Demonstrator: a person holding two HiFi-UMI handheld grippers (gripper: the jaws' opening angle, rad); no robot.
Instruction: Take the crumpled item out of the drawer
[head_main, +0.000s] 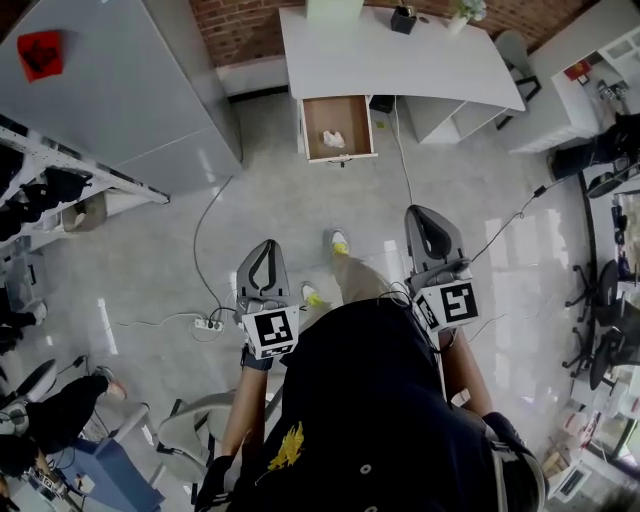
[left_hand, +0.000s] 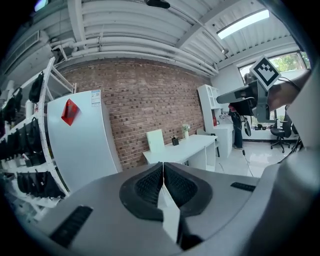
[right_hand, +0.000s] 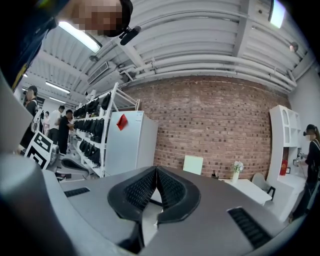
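Far ahead in the head view, an open wooden drawer (head_main: 339, 152) sticks out from a white desk (head_main: 400, 55). A white crumpled item (head_main: 333, 139) lies inside it. My left gripper (head_main: 263, 256) and right gripper (head_main: 432, 226) are held out in front of the person, well short of the drawer. Both are shut with nothing between the jaws. In the left gripper view the left gripper (left_hand: 163, 165) points toward the white desk (left_hand: 182, 147), and the right gripper's marker cube (left_hand: 265, 71) shows at the upper right. In the right gripper view the right gripper (right_hand: 156, 170) faces the brick wall.
A large grey cabinet (head_main: 120, 90) with a red tag stands at the left, with shelving (head_main: 40, 170) of dark items beside it. A cable and power strip (head_main: 208, 323) lie on the floor. Office chairs (head_main: 600, 320) stand at the right. A white shelf unit (head_main: 575, 80) stands right of the desk.
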